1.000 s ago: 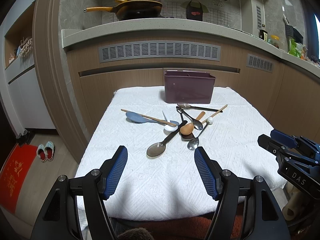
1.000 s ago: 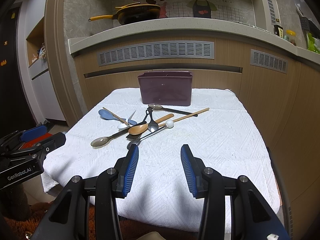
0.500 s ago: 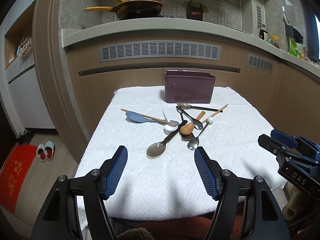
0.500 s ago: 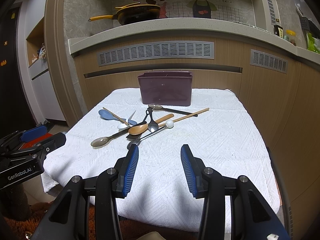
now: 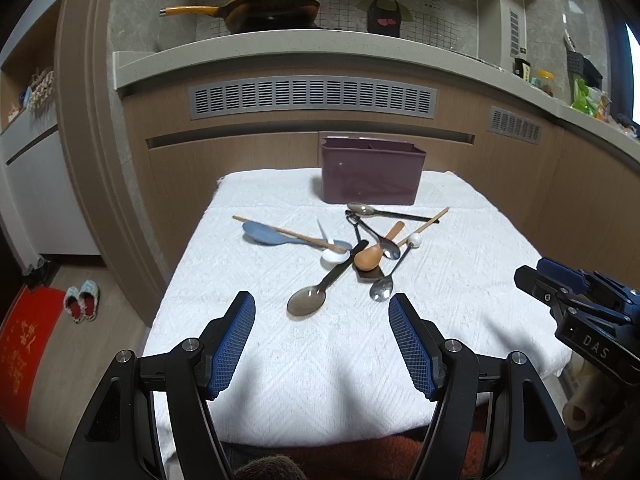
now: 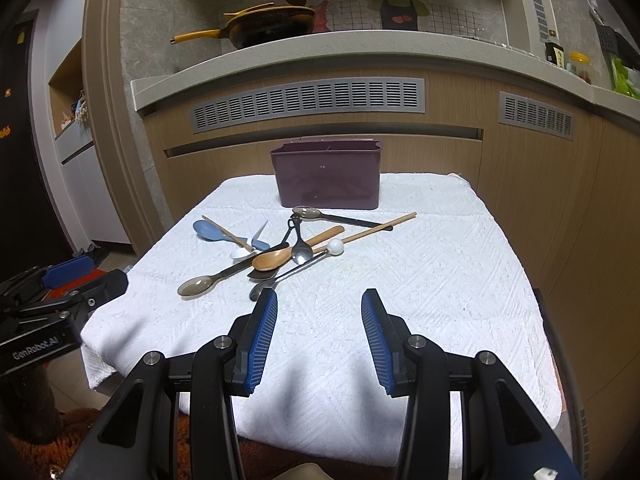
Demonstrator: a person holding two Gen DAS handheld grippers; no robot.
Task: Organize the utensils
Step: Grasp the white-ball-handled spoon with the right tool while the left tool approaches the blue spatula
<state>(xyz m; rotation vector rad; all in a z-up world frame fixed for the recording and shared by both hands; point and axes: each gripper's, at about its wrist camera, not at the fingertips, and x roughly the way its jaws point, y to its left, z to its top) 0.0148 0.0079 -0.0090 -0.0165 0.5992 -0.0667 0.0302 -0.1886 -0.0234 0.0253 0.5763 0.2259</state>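
A heap of utensils lies mid-table on a white cloth [image 5: 320,360]: a wooden spoon [image 5: 370,258], a blue spoon [image 5: 262,234], a black-handled spoon [image 5: 308,302], a white spoon [image 5: 334,254], a metal spoon [image 5: 382,288], chopsticks [image 5: 424,222]. A purple utensil box [image 5: 372,172] stands behind them, also in the right wrist view [image 6: 326,178]. My left gripper [image 5: 322,344] is open and empty, near the table's front edge. My right gripper [image 6: 318,334] is open and empty; its left fingertip [image 6: 268,312] covers the near end of the heap [image 6: 276,258].
Wooden kitchen cabinets [image 5: 240,160] stand right behind the table, under a counter with a yellow-handled pan [image 5: 264,10]. Slippers [image 5: 82,300] and a red mat [image 5: 24,344] lie on the floor at left. The right gripper shows at the left view's right edge [image 5: 576,300].
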